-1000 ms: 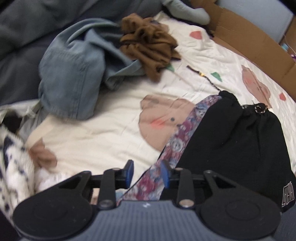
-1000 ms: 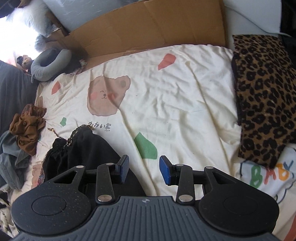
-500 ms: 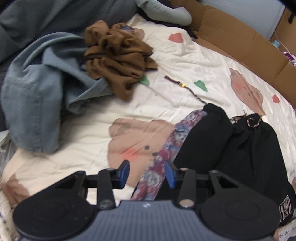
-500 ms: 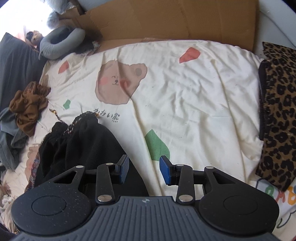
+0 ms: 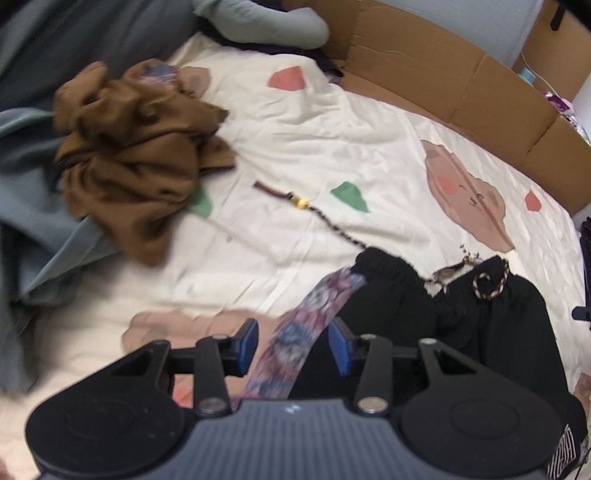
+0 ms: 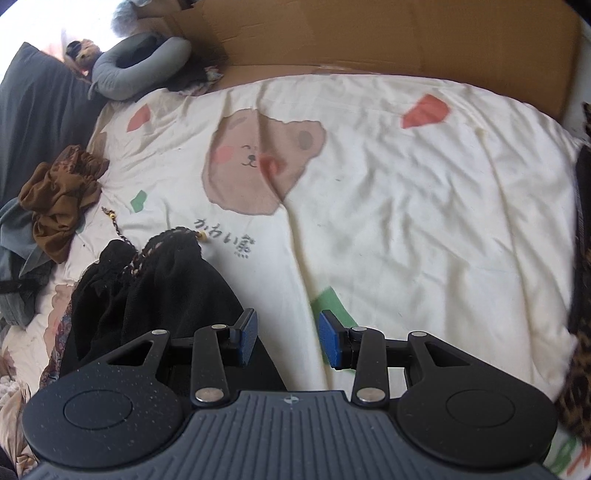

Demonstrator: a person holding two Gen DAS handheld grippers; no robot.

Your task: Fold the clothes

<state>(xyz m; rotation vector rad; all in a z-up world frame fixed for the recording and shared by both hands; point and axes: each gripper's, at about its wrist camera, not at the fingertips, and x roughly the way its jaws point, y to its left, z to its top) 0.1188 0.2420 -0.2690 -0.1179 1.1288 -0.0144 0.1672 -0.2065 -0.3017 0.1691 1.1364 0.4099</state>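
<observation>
The left tongs (image 5: 293, 345) hang low over the bed, pointing forward and slightly down, their 2 blue pads spread apart with a patterned strip of fabric (image 5: 295, 339) running up between them; neither pad presses on it. That strip lies along the left edge of the black garment (image 5: 491, 332), which sits bunched on the cream bear-print sheet (image 5: 332, 147), its gathered waistband and braided drawstring (image 5: 321, 218) pointing away from the camera. The right tongs (image 6: 288, 338) also stand open and hold nothing, hovering over the right edge of the same black garment (image 6: 159, 291), the left pad above black cloth and the right pad above bare sheet (image 6: 424, 221). A crumpled brown garment (image 5: 133, 155) lies against blue-grey clothing (image 5: 26, 206) further left. Flattened cardboard (image 6: 369, 33) borders the bed's far side.
</observation>
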